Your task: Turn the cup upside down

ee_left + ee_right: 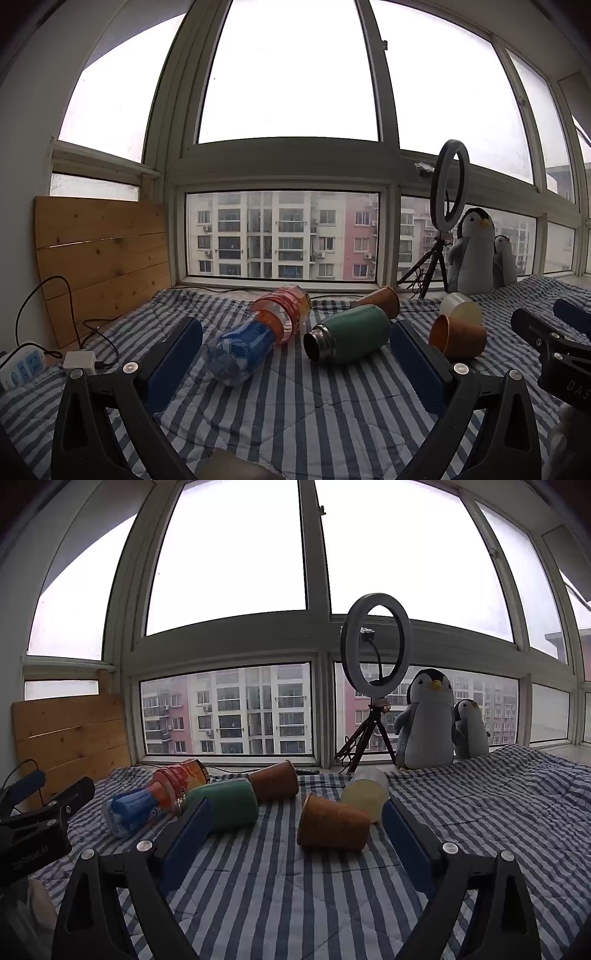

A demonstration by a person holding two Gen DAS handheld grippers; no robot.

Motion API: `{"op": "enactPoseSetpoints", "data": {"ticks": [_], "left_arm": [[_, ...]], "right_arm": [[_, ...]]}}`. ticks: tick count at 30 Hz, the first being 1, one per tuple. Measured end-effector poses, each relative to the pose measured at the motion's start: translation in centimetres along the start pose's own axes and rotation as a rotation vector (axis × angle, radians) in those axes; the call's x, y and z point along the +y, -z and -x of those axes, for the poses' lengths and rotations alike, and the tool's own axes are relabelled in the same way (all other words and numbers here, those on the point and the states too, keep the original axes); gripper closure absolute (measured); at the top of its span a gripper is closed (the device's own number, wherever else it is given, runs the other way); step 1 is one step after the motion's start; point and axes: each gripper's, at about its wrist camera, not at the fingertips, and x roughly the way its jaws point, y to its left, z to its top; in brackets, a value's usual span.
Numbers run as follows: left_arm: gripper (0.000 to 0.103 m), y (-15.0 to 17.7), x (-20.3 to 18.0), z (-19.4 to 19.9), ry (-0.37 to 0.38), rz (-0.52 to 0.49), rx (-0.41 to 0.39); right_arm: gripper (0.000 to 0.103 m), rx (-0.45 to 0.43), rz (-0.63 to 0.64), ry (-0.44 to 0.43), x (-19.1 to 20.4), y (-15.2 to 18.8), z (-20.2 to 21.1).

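Several cups lie on their sides on the striped blanket. An orange cup [332, 827] lies straight ahead of my open, empty right gripper [297, 808], a short way beyond the fingertips; it also shows in the left wrist view [458, 338]. A pale translucent cup [365, 794] lies behind it. A second orange cup [275, 781] lies farther back. A green metal flask [347, 334] lies ahead of my open, empty left gripper [295, 328], its mouth towards me. The right gripper [554, 332] shows at the left view's right edge.
A plastic bottle [258, 332] with an orange and blue label lies left of the flask. A ring light on a tripod [375, 686] and two plush penguins [428, 723] stand at the window. A wooden board [99, 258], power strip [22, 365] and cables are at the left.
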Motion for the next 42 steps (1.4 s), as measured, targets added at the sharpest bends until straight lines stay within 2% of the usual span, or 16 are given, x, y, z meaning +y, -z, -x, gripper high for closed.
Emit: {"op": "enactPoseSetpoints", "data": {"ticks": [8, 9, 37, 42], "left_arm": [[0.000, -0.05, -0.01, 0.56, 0.003, 0.013, -0.016], [0.000, -0.13, -0.19, 0.62, 0.003, 0.010, -0.016], [0.000, -0.20, -0.17, 0.28, 0.013, -0.004, -0.016], [0.000, -0.20, -0.22, 0.16, 0.011, -0.006, -0.016]], "right_arm": [[0.012, -0.007, 0.000, -0.001, -0.04, -0.02, -0.07], [0.012, -0.016, 0.000, -0.002, -0.02, 0.11, 0.90], [0.012, -0.017, 0.004, 0.006, -0.24, 0.09, 0.02], [0.007, -0.021, 0.002, 0.008, -0.33, 0.17, 0.08]]}}
